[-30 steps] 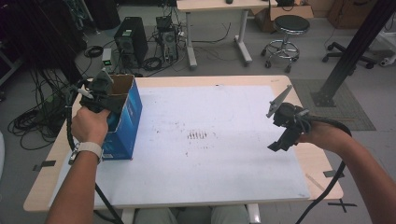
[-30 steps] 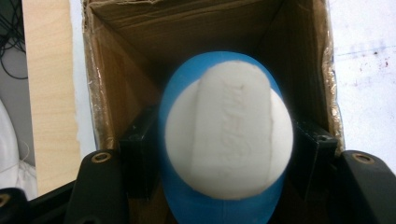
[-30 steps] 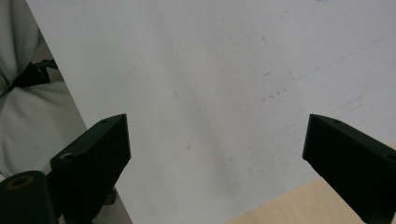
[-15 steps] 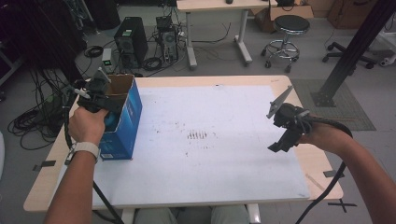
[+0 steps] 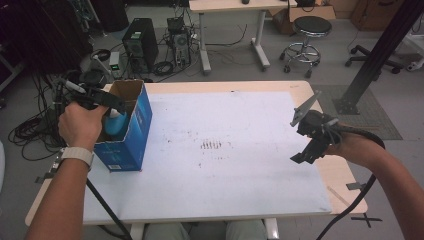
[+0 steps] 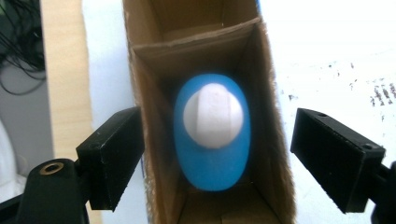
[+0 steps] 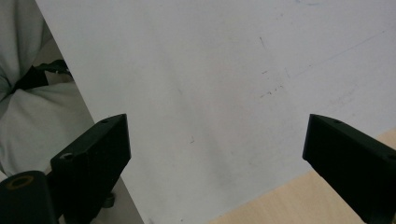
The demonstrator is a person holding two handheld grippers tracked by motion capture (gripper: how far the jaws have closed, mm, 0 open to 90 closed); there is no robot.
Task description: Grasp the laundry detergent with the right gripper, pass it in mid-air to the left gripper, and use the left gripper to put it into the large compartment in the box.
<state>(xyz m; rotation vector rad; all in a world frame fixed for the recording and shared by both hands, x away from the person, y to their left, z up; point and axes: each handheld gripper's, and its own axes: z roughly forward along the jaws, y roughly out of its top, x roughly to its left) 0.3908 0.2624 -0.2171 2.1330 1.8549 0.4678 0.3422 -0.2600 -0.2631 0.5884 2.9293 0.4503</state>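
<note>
- Blue cardboard box (image 5: 131, 131) stands at the table's (image 5: 240, 200) left edge, its brown walls close around the bottle (image 6: 212, 133)
- Bottle: smooth blue oval body, round white cap (image 6: 213, 115), upright in the box, cap up, long axis vertical
- Left gripper (image 6: 219, 154) above the box, jaws just been opening, wide of the bottle, holding nothing
- Right gripper (image 7: 215, 163) wide, empty, over bare white tabletop at right

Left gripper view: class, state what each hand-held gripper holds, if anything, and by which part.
Nothing is held. The left hand-held gripper, jaws just opened, hangs above the blue white-capped bottle in the cardboard box. The right hand-held gripper is open.
</note>
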